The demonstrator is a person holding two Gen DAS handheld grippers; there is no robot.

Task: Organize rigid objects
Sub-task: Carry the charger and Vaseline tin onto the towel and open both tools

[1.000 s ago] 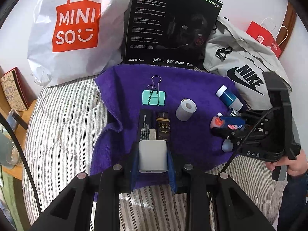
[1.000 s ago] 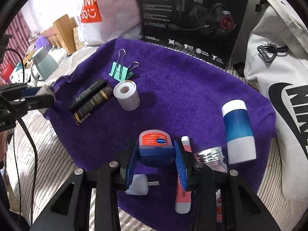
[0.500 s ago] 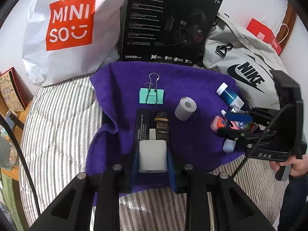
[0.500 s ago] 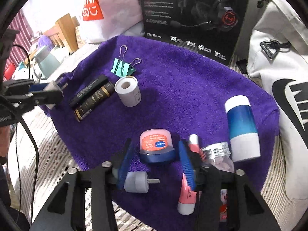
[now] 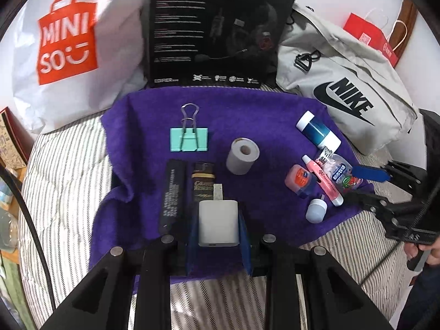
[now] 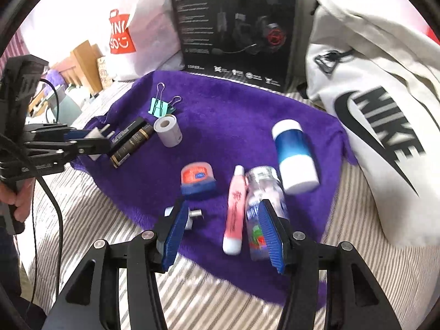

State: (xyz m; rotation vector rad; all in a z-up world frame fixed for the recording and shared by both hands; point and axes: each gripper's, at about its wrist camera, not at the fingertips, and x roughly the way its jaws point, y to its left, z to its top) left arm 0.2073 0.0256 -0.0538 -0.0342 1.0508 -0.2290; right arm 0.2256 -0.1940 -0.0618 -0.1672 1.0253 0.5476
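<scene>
My left gripper (image 5: 218, 231) is shut on a white charger plug (image 5: 218, 222), low over the near edge of the purple towel (image 5: 247, 115). Ahead of it lie two black tubes (image 5: 172, 192), a teal binder clip (image 5: 189, 138) and a grey tape roll (image 5: 242, 156). My right gripper (image 6: 222, 236) is open and empty, drawn back at the towel's near edge. The red-lidded blue tin (image 6: 197, 179) lies free on the towel ahead of it, next to a pink tube (image 6: 235, 209), a clear candy bottle (image 6: 261, 192), a blue-and-white bottle (image 6: 294, 156) and a small white adapter (image 6: 189, 216).
A Miniso bag (image 5: 68, 44), a black headset box (image 5: 217, 27) and a grey Nike bag (image 5: 343, 90) stand behind the towel. The striped bedcover (image 5: 60, 181) surrounds it. A bedside shelf with a kettle (image 6: 66, 104) is at the left.
My right gripper opened, let go of the blue tin on the towel and pulled back. My left gripper kept hold of the charger and moved slightly forward.
</scene>
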